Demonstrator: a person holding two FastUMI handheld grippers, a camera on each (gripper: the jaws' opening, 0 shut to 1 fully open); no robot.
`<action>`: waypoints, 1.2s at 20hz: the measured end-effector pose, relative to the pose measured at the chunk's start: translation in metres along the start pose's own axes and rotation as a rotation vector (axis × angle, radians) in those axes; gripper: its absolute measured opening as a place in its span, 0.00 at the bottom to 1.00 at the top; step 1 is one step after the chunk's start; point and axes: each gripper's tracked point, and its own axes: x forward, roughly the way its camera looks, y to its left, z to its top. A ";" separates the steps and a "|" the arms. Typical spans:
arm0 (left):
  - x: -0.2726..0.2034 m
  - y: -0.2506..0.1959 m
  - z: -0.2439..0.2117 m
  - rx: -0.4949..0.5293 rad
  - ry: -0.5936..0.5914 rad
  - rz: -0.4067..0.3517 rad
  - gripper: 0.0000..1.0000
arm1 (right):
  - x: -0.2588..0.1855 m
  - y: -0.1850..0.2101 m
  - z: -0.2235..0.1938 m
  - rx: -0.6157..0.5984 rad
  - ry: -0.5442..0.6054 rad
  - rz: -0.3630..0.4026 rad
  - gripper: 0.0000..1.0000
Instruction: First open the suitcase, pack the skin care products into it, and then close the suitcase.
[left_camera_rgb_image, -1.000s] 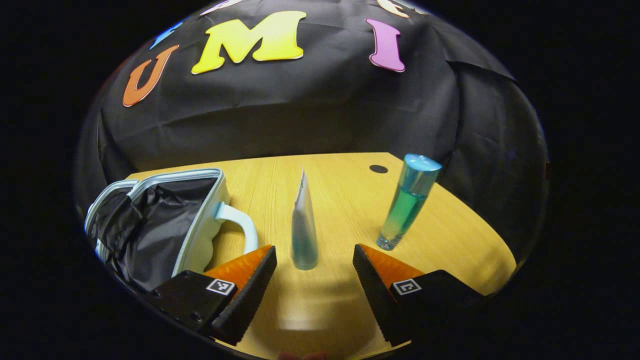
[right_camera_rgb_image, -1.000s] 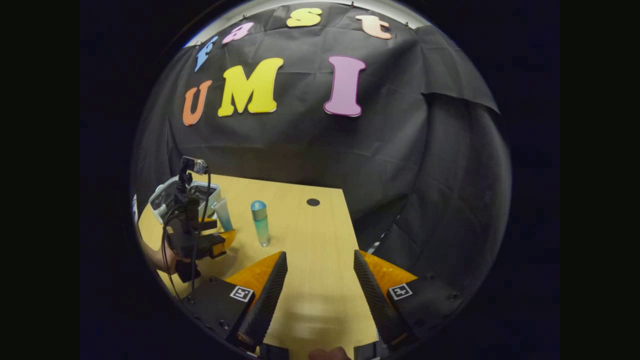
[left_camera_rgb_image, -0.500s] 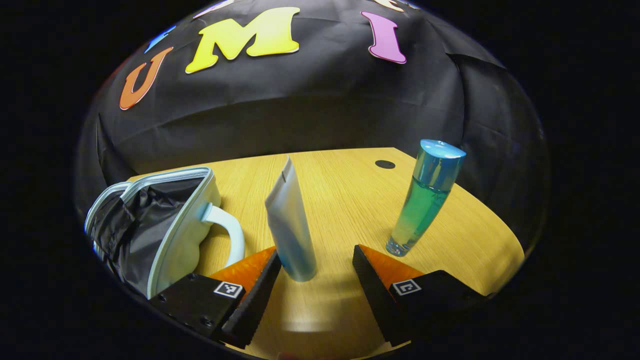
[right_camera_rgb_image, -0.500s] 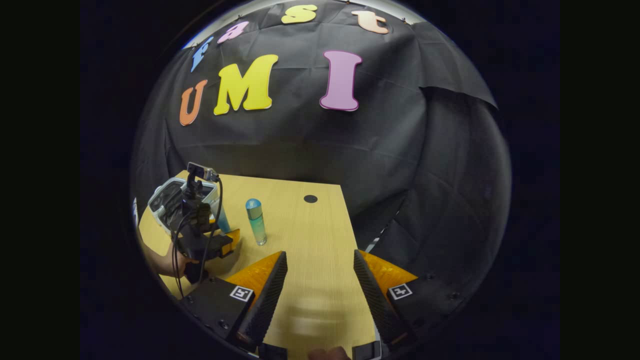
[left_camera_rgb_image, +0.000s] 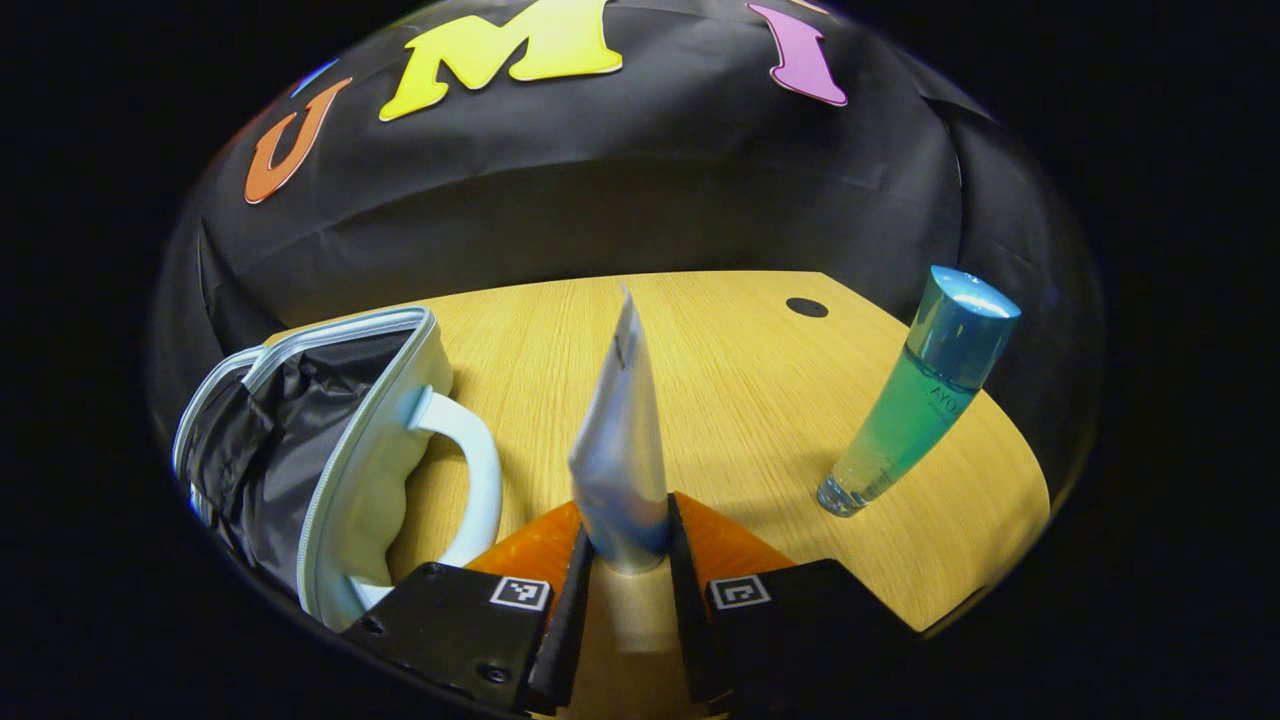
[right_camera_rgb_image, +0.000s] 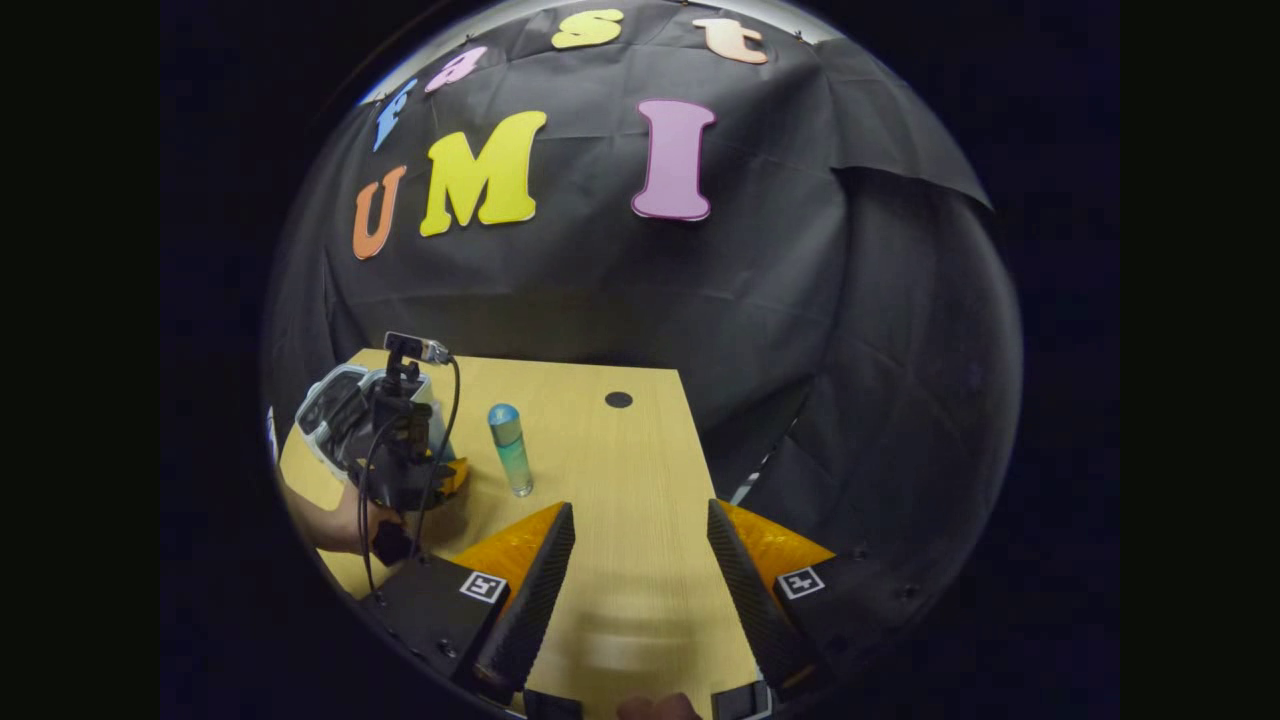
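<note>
In the left gripper view, my left gripper (left_camera_rgb_image: 625, 560) is shut on the lower end of a pale upright tube (left_camera_rgb_image: 622, 450) standing on the wooden table (left_camera_rgb_image: 740, 400). To its left lies the small white suitcase (left_camera_rgb_image: 375, 470), unzipped, with its dark lining showing and its handle toward the tube. A blue-green bottle (left_camera_rgb_image: 915, 400) with a blue cap stands to the right. In the right gripper view, my right gripper (right_camera_rgb_image: 640, 560) hangs open over the table's near right part, nothing between its fingers; the left gripper (right_camera_rgb_image: 440, 478), suitcase (right_camera_rgb_image: 325, 410) and bottle (right_camera_rgb_image: 510, 450) sit far off at left.
A round dark hole (right_camera_rgb_image: 618, 400) marks the table near its far edge. The table's right edge (right_camera_rgb_image: 700, 460) drops off beside my right gripper. A hand (right_camera_rgb_image: 340, 525) holds the left gripper, with a cable looping from it. Black cloth walls close in behind.
My left gripper has moved forward around the tube and closed its fingers on it. The right gripper has stayed almost still.
</note>
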 end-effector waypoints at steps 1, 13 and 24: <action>-0.002 -0.001 -0.002 0.001 0.012 -0.003 0.43 | 0.001 0.001 0.000 0.000 -0.001 0.001 0.79; -0.154 -0.019 0.027 -0.051 0.011 -0.199 0.36 | 0.091 0.098 -0.034 0.050 0.021 0.174 0.79; -0.219 0.070 0.021 -0.158 0.023 -0.059 0.36 | 0.193 0.162 -0.045 0.088 0.096 0.226 0.78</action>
